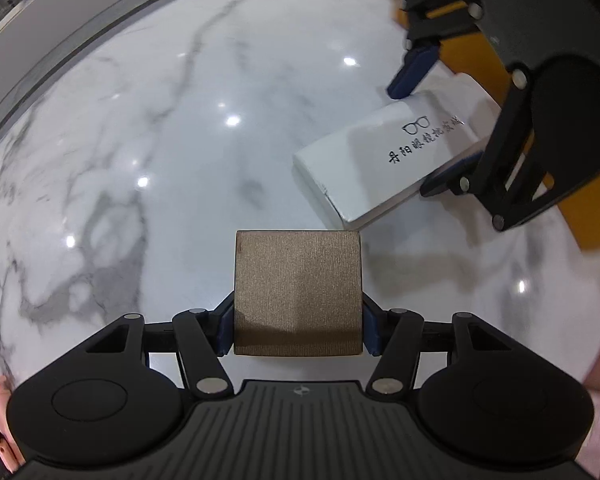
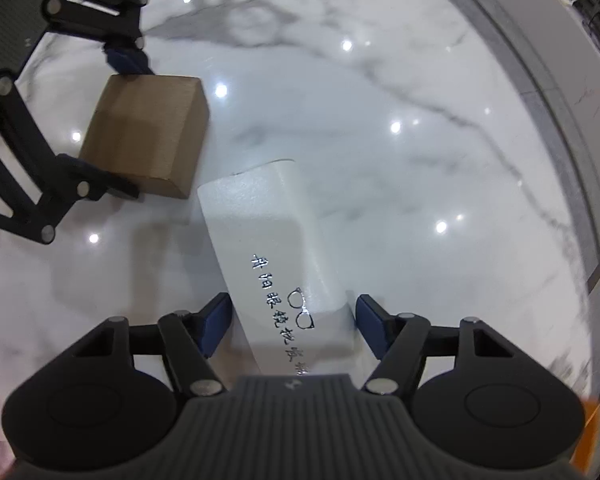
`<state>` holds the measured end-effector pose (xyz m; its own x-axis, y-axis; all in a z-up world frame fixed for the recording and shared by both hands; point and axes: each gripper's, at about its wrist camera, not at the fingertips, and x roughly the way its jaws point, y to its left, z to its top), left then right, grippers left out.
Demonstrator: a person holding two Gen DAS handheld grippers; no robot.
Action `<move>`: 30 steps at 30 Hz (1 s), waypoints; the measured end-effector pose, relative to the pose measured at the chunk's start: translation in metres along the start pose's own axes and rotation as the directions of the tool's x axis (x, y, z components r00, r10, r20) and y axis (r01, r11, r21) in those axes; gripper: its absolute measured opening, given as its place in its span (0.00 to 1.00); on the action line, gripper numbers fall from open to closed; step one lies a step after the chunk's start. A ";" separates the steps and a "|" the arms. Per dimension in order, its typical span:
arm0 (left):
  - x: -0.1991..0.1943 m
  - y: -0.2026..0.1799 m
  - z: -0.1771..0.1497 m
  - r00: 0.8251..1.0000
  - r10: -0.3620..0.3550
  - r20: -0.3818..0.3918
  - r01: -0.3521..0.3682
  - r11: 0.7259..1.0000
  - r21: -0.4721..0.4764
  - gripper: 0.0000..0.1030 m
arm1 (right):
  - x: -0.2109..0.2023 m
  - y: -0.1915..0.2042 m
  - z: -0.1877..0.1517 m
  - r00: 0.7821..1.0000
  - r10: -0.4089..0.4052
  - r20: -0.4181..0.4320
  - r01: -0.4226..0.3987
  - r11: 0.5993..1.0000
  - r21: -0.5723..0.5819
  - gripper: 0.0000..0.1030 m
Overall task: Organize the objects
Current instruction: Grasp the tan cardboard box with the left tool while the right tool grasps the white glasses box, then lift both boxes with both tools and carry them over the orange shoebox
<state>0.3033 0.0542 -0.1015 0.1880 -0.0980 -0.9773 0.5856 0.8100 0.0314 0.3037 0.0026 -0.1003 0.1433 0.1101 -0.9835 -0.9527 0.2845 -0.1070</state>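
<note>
My left gripper (image 1: 298,330) is shut on a brown wooden block (image 1: 298,292), its blue pads pressed to both sides, just over the marble table. The block also shows in the right wrist view (image 2: 148,140) at upper left. My right gripper (image 2: 292,320) straddles a white glasses case (image 2: 268,240) printed with black characters and a glasses logo. Its blue pads (image 2: 216,322) stand slightly off the case's sides, so it is open. In the left wrist view the case (image 1: 388,156) lies at right, between the right gripper's fingers (image 1: 414,72).
The white marble table (image 1: 160,140) with grey veins has a curved dark-edged rim (image 2: 548,112). A yellow-orange object (image 1: 480,64) lies behind the right gripper. The block and the case sit close together, a small gap apart.
</note>
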 end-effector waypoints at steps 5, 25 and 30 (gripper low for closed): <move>-0.005 -0.014 -0.021 1.000 -0.013 0.015 0.012 0.998 0.056 0.66 | -0.006 0.028 -0.011 0.998 0.036 -0.041 -0.036 0.999 0.010 0.67; -0.011 -0.021 -0.060 0.978 0.040 0.205 -0.029 0.998 -0.054 0.65 | -0.007 0.034 -0.032 0.997 0.055 -0.051 -0.052 0.998 0.043 0.72; -0.040 -0.029 -0.069 0.974 0.067 0.215 -0.068 0.998 -0.005 0.65 | -0.004 0.039 -0.031 0.997 0.060 -0.050 -0.058 0.997 0.042 0.72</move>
<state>0.2246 0.0746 -0.0782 0.3921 -0.1655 -0.9049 0.5677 0.8175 0.0965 0.2582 -0.0161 -0.1051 0.0725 0.0790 -0.9942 -0.9473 0.3175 -0.0439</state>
